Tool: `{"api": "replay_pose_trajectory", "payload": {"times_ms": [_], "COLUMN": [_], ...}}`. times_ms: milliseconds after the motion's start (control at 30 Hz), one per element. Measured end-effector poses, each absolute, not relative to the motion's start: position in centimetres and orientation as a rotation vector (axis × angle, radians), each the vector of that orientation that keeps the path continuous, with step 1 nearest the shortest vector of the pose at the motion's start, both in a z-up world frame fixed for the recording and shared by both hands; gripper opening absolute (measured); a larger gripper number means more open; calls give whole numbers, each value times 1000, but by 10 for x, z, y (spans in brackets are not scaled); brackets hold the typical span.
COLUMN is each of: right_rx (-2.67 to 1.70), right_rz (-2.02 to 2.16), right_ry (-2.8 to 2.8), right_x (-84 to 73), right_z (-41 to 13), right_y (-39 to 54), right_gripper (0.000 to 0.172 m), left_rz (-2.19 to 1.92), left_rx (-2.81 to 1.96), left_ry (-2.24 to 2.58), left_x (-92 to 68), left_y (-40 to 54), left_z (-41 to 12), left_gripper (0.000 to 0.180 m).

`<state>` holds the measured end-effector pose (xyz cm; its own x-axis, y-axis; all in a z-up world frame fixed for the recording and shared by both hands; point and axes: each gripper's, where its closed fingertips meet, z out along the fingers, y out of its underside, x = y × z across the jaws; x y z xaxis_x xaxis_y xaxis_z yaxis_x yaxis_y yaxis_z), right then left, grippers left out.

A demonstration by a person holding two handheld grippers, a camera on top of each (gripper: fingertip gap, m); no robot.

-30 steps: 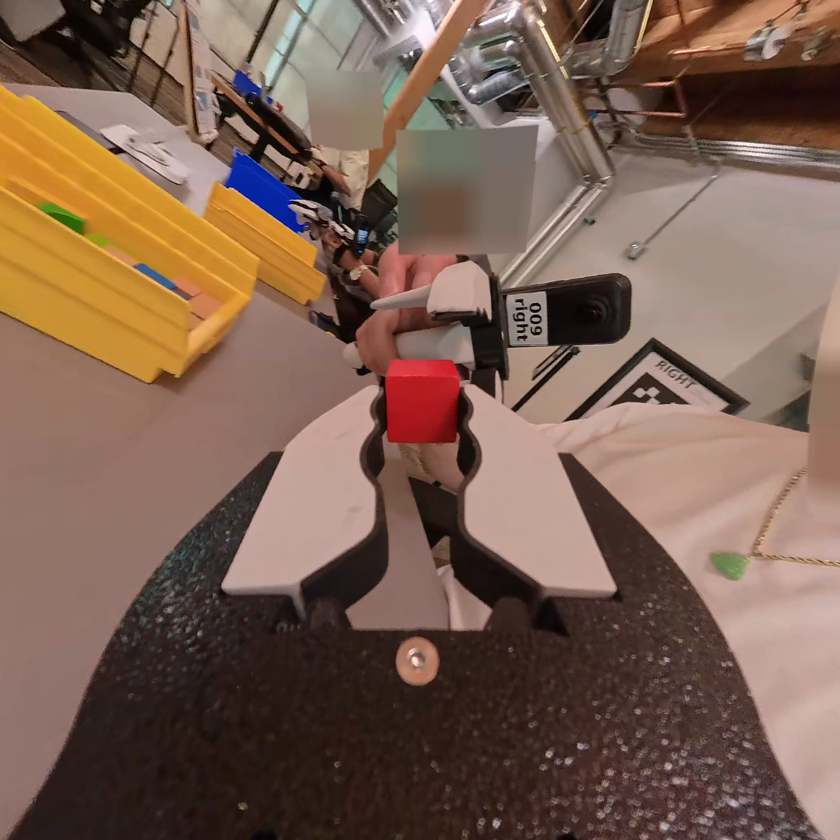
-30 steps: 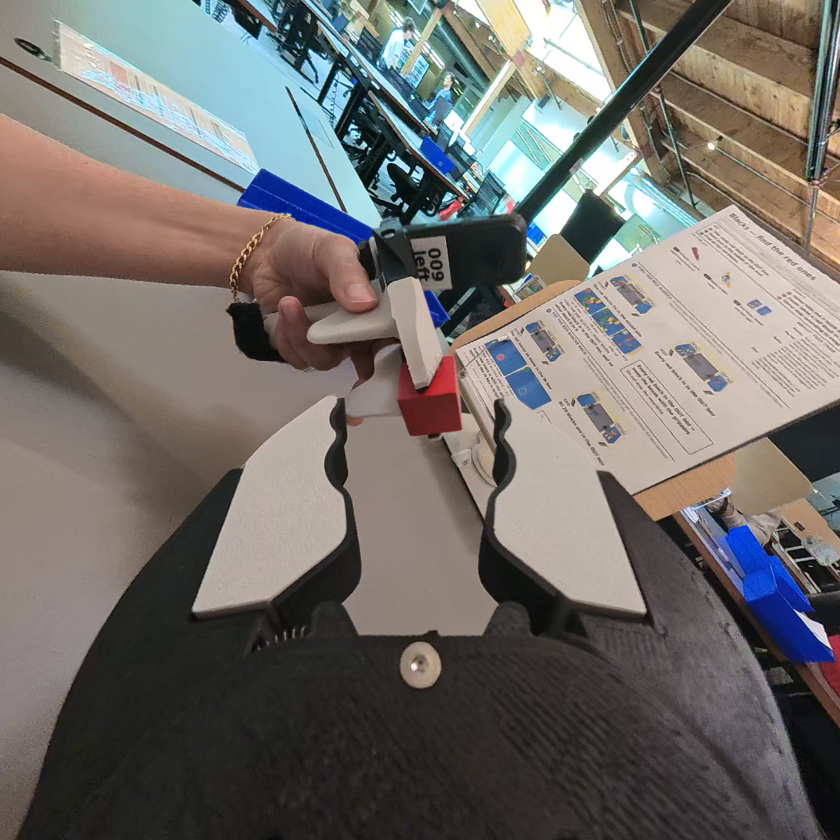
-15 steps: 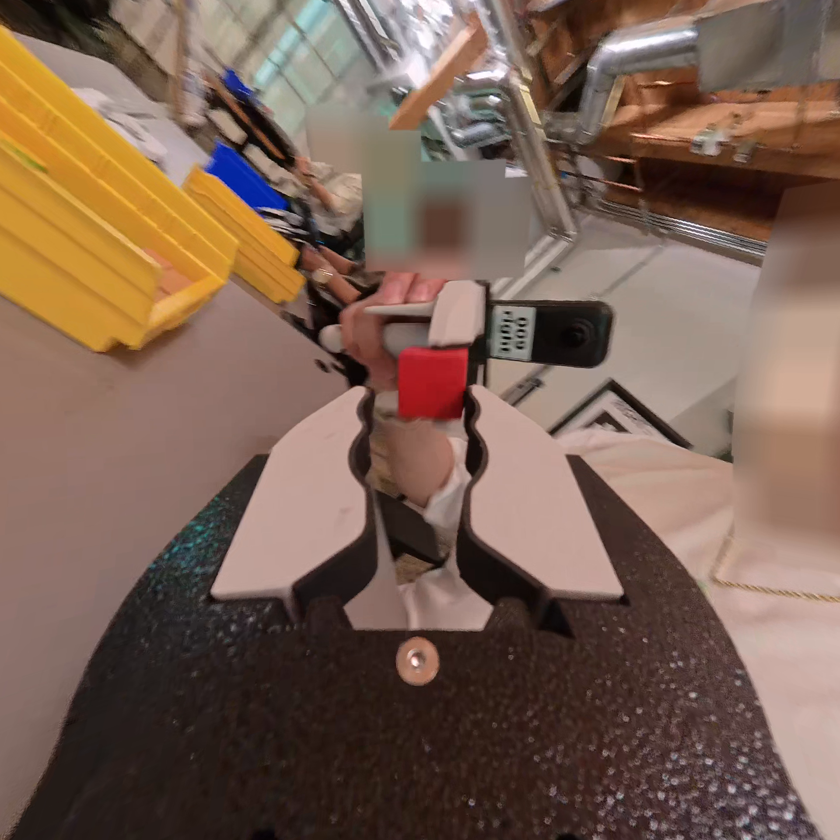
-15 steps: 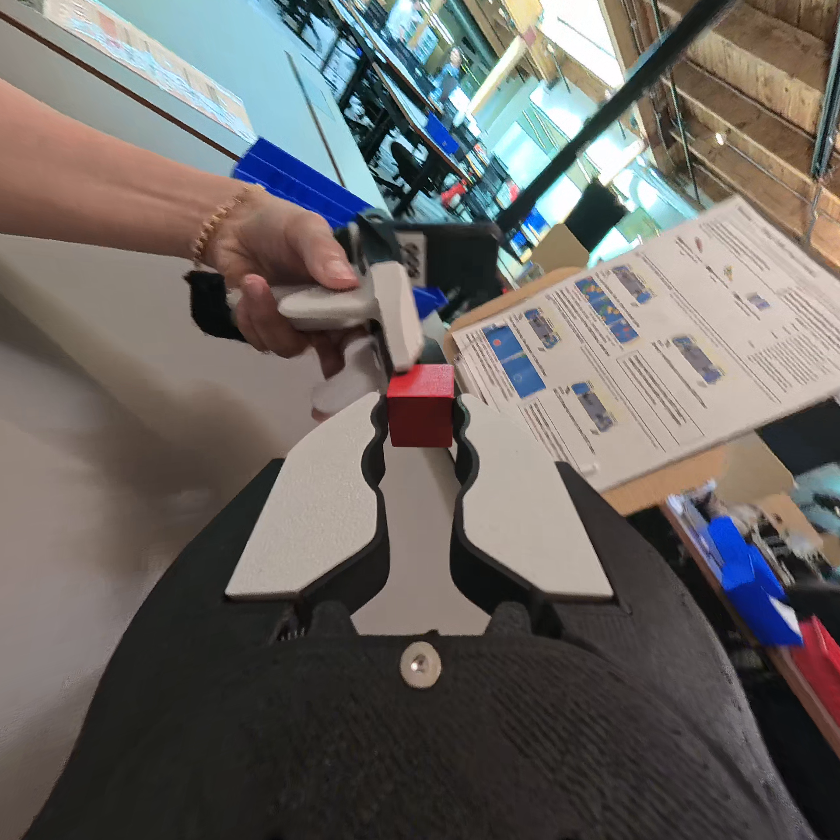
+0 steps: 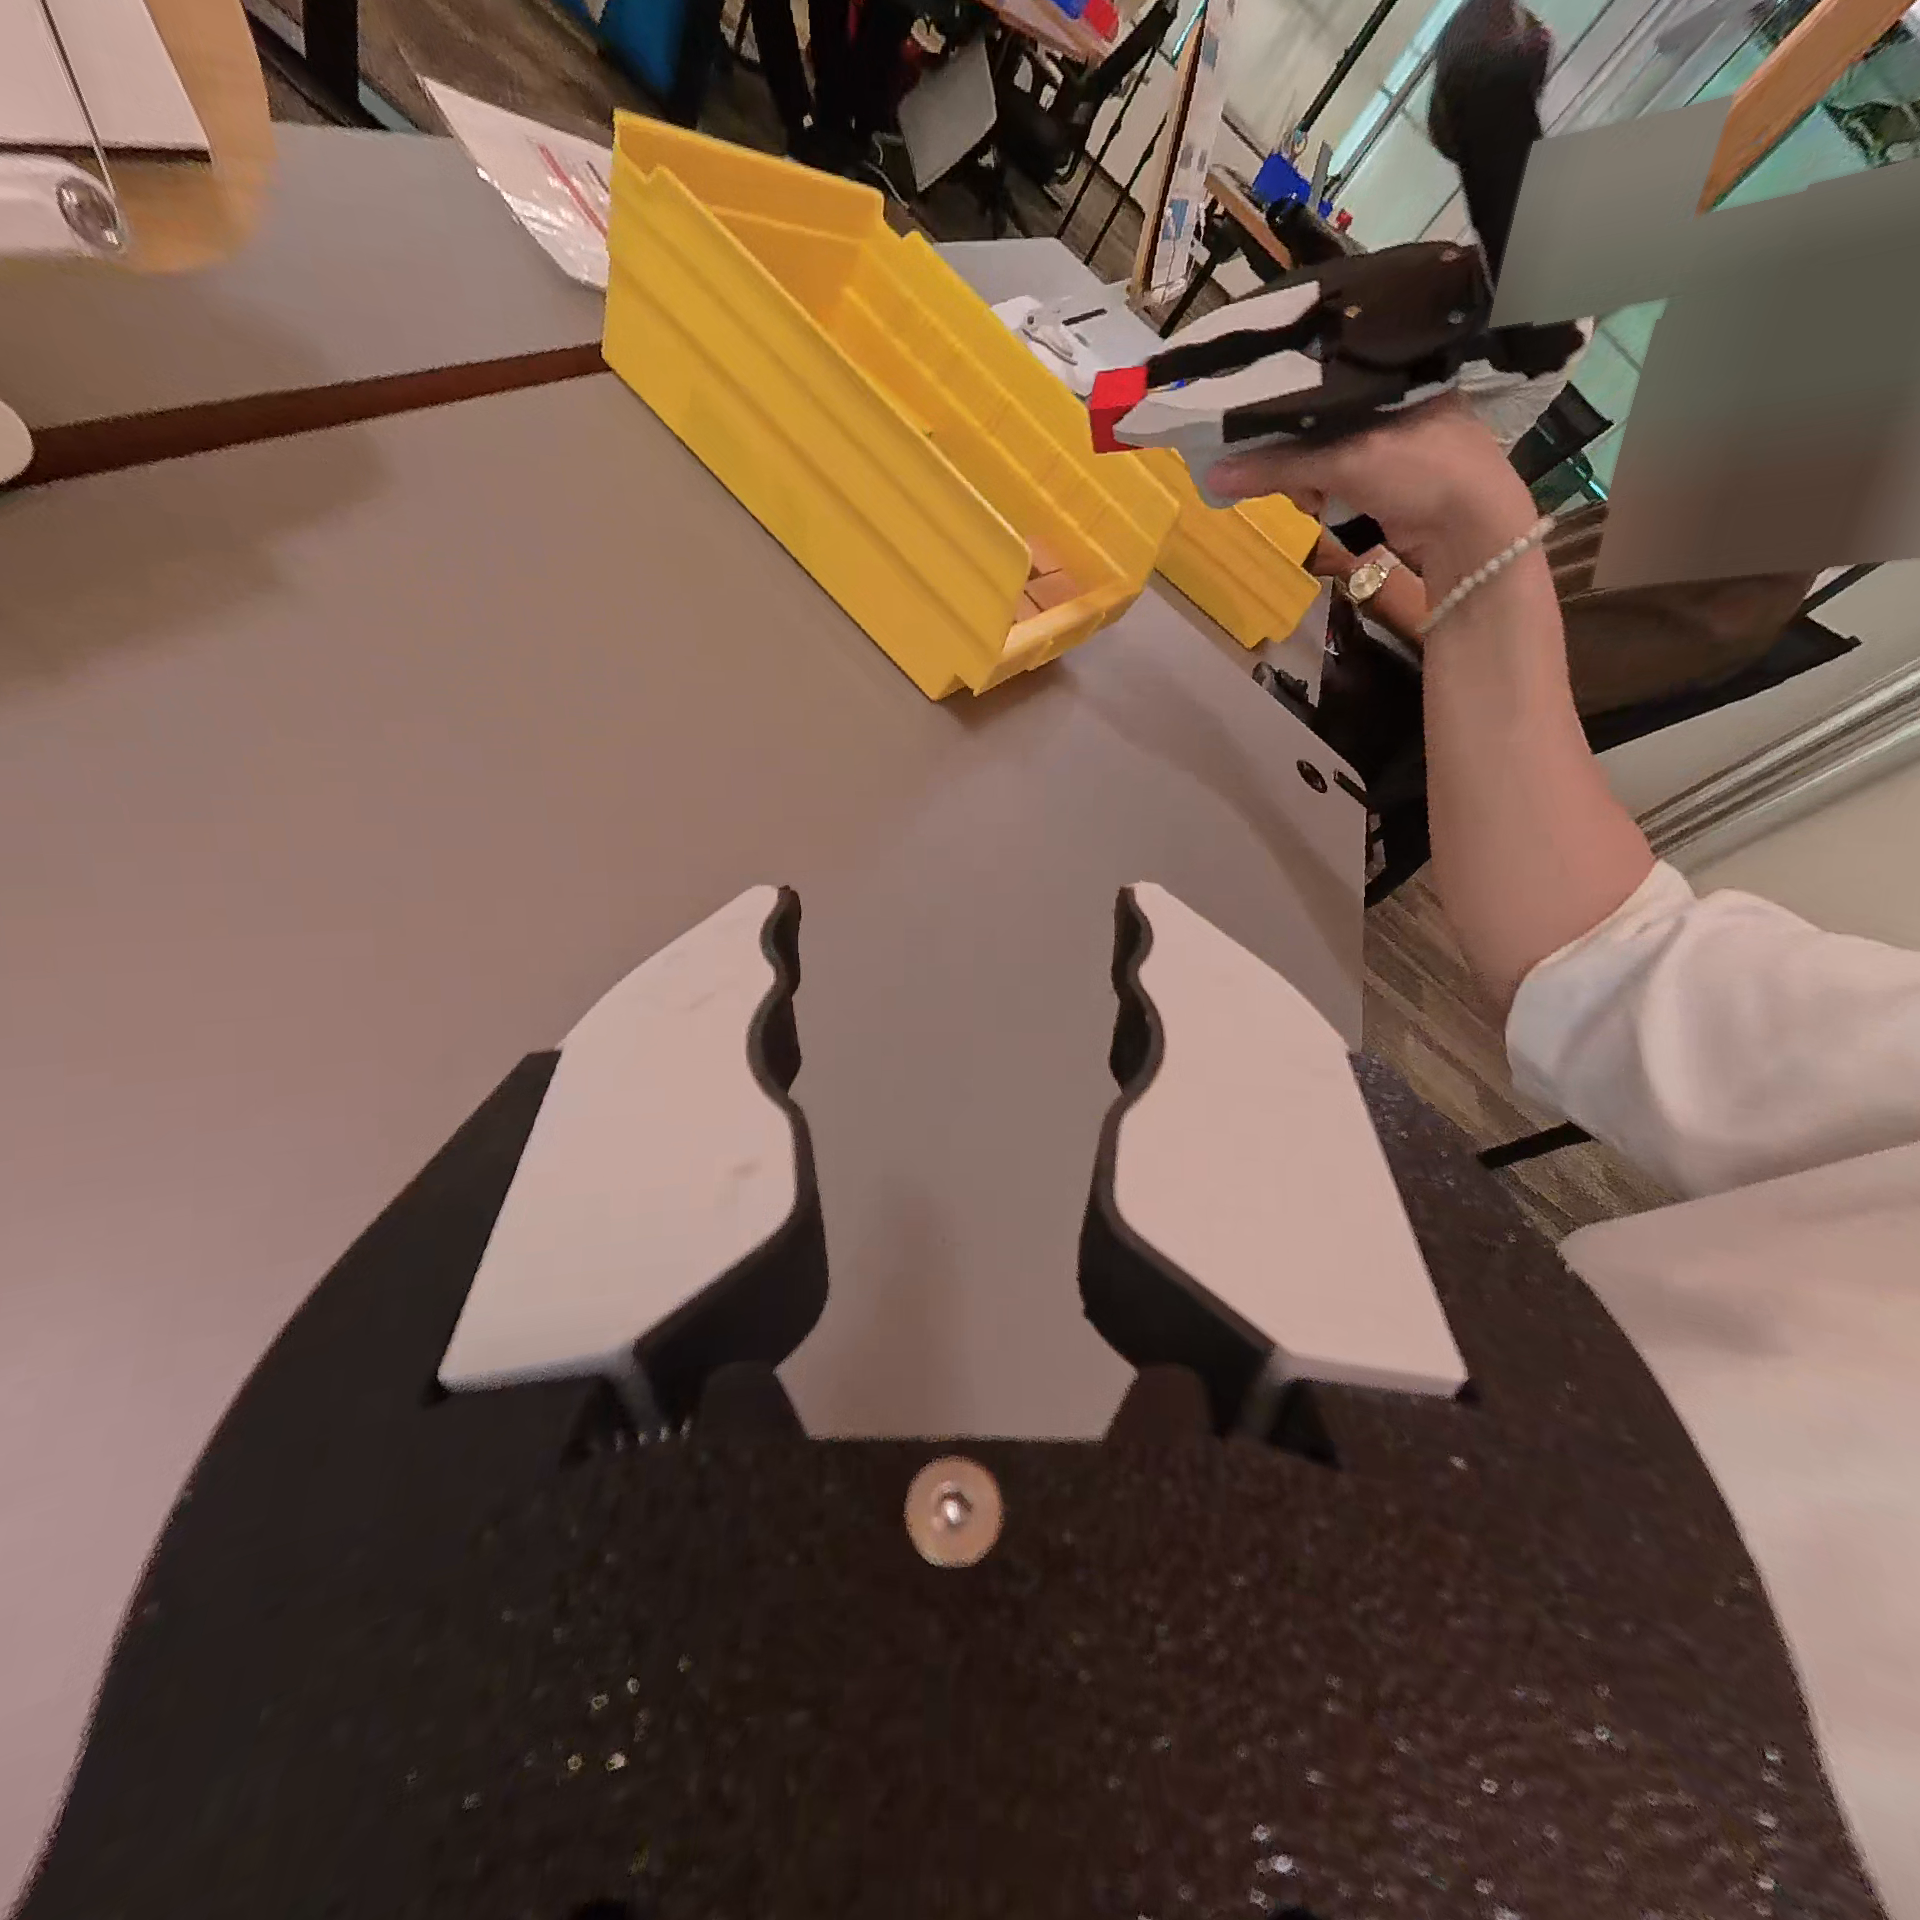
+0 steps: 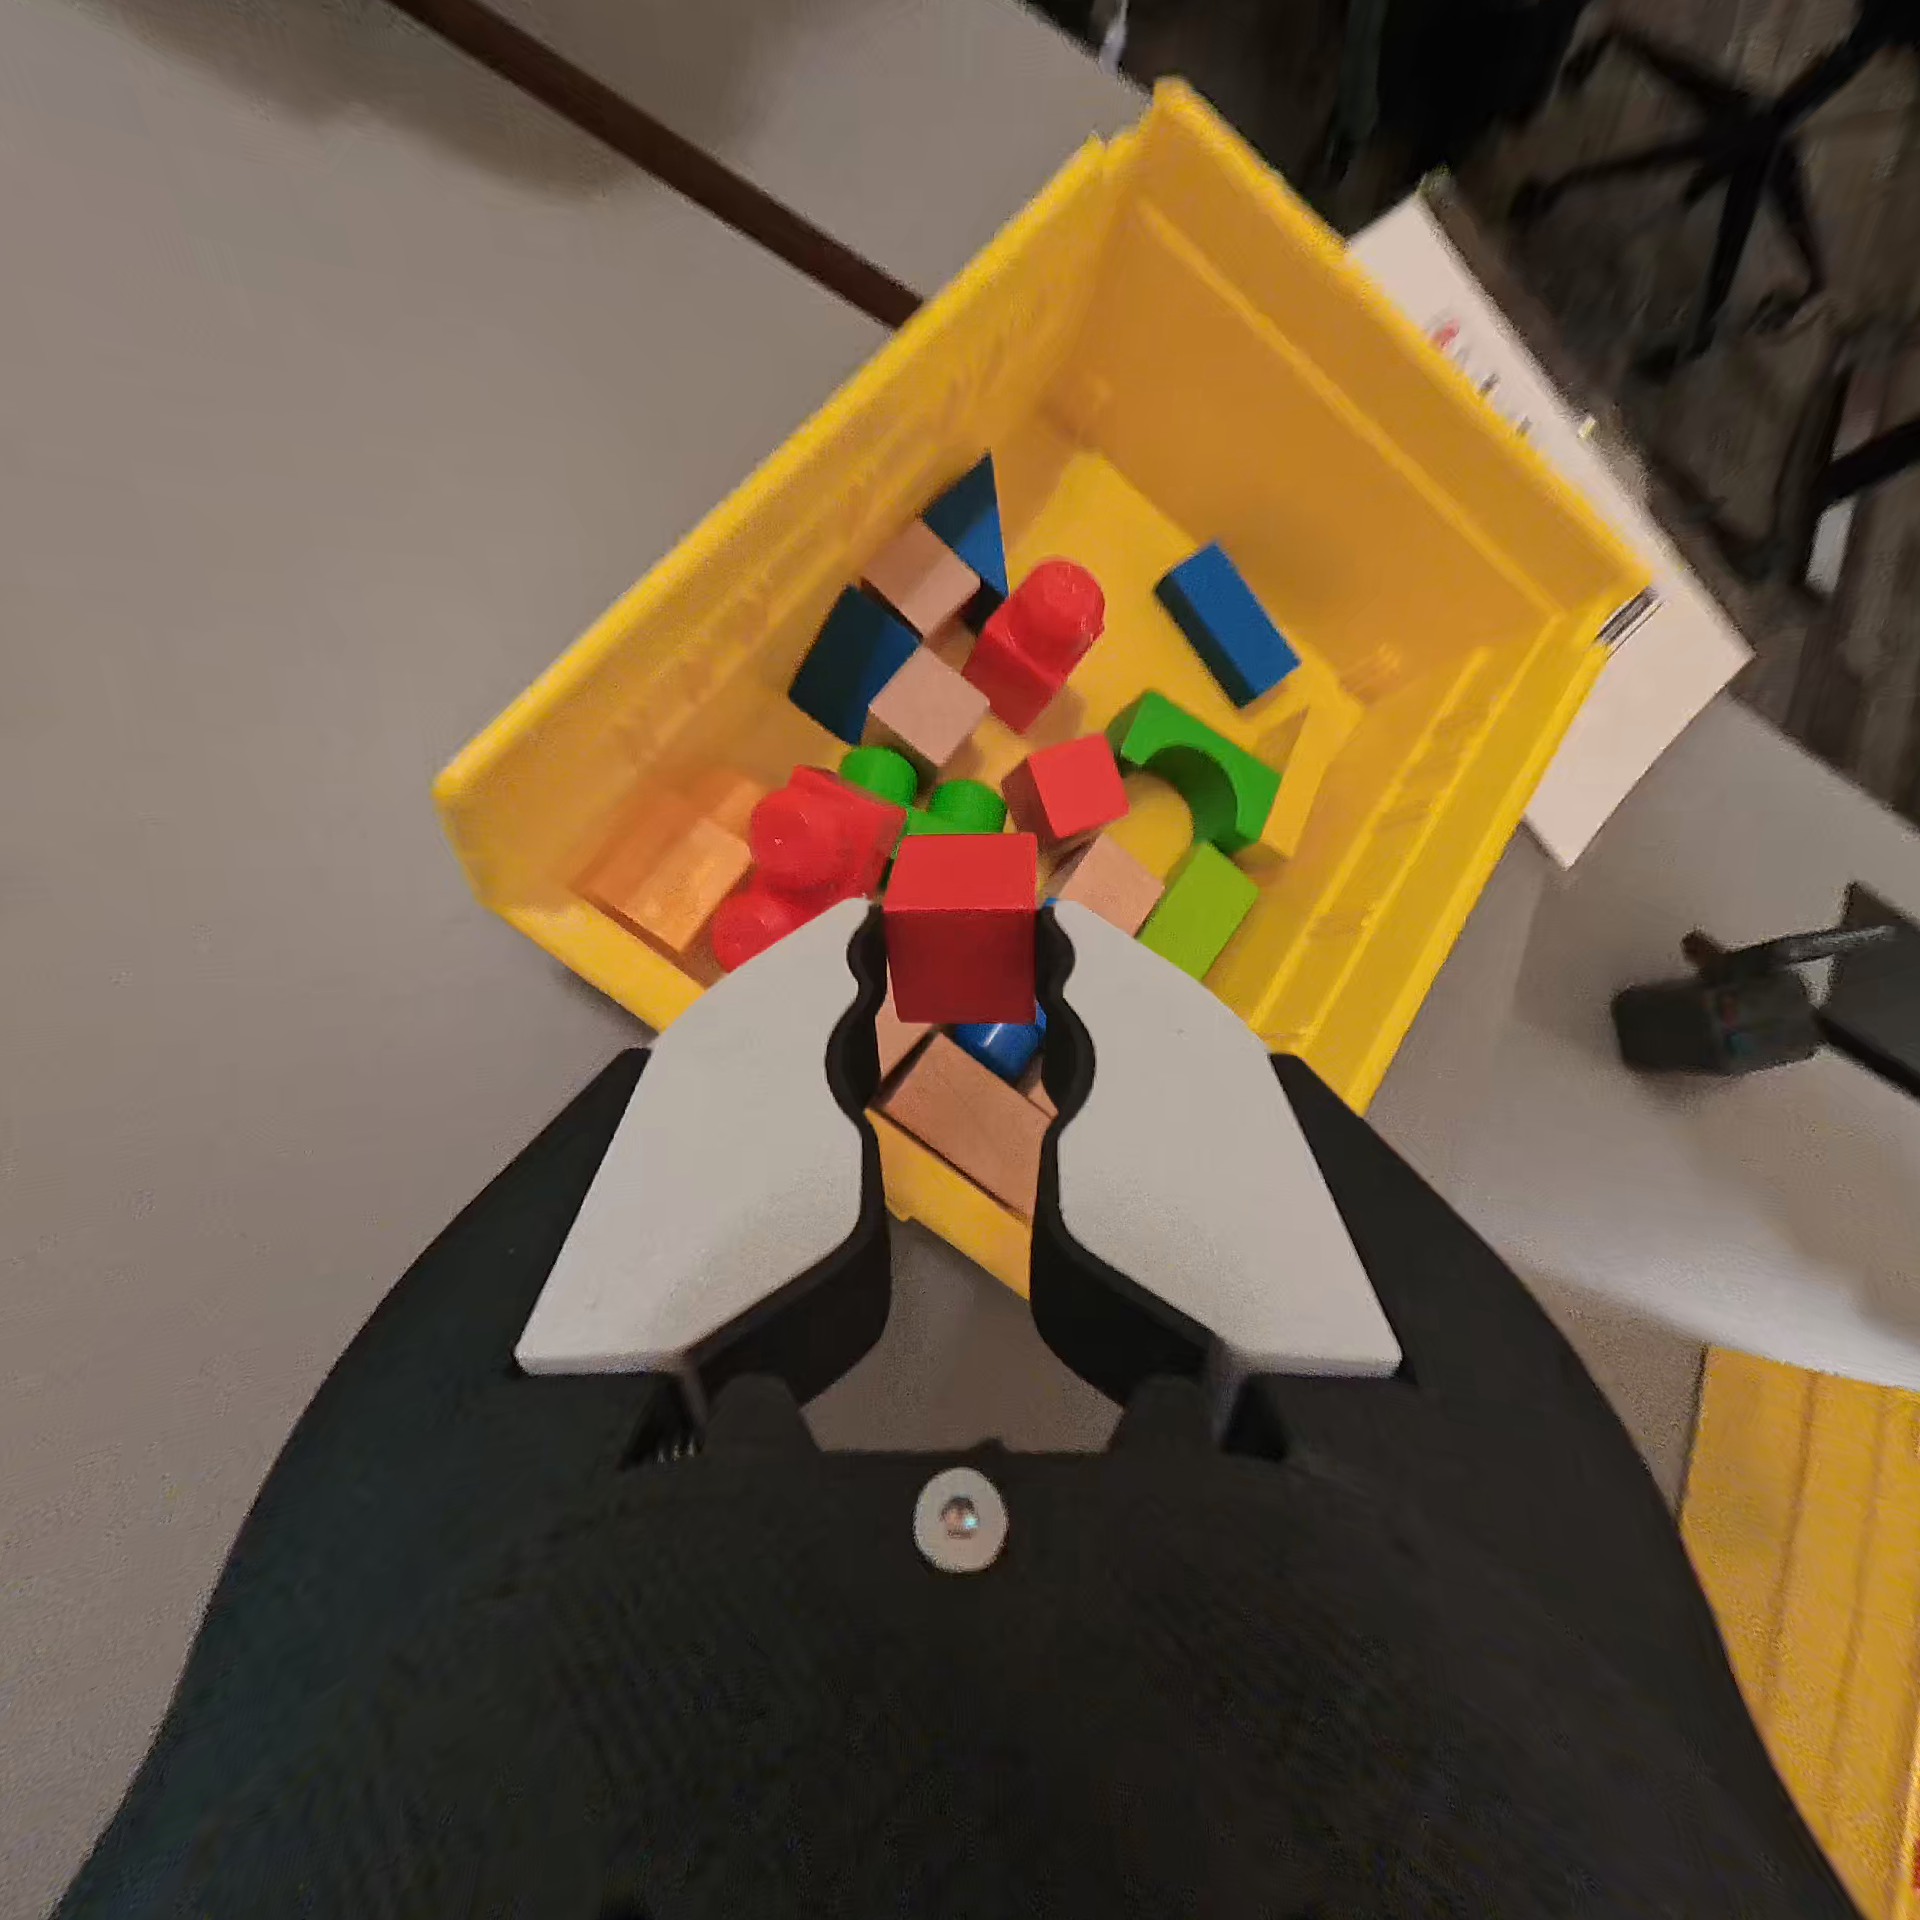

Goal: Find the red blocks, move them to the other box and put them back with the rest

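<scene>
Risk: red cube [image 6: 961, 940], pinched at the very fingertips of right gripper [image 6: 958, 935] above the yellow bin [image 6: 1299, 343] of mixed blocks, could slip or bounce out on release. Left gripper [image 5: 956, 914] wide, empty.

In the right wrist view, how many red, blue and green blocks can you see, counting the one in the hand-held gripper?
Red blocks: 5, one held in the right hand-held gripper
Blue blocks: 4
Green blocks: 4
Total: 13, though the pile overlaps and may hide more.
</scene>
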<state>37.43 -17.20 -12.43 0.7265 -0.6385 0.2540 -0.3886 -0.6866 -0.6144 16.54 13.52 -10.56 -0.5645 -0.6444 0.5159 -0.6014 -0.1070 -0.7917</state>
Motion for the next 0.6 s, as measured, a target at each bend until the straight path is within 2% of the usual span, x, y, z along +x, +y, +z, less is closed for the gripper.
{"api": "replay_pose_trajectory", "payload": {"times_ms": [167, 333, 400, 500, 600], "right_rx": [-2508, -2582, -2597, -2551, -2450], "right_rz": [-498, -514, -597, -603, -608], "right_ry": [903, 1038, 1066, 1036, 993], "right_x": [387, 398, 403, 400, 396], "right_z": [-163, -180, -180, -175, -160], "right_y": [-188, -215, -226, -224, -212], "right_gripper": [28, 29, 54, 61, 61], "left_rz": [-1790, -1788, -1788, -1773, -1761], "left_rx": [-1493, -1534, -1540, -1547, -1556], "left_ry": [2096, 2082, 2084, 2084, 2075], "left_x": [160, 160, 159, 160, 161], "left_y": [137, 143, 144, 146, 149], "left_z": [-117, -123, -124, -127, -127], "left_gripper": [55, 54, 54, 54, 54]}}
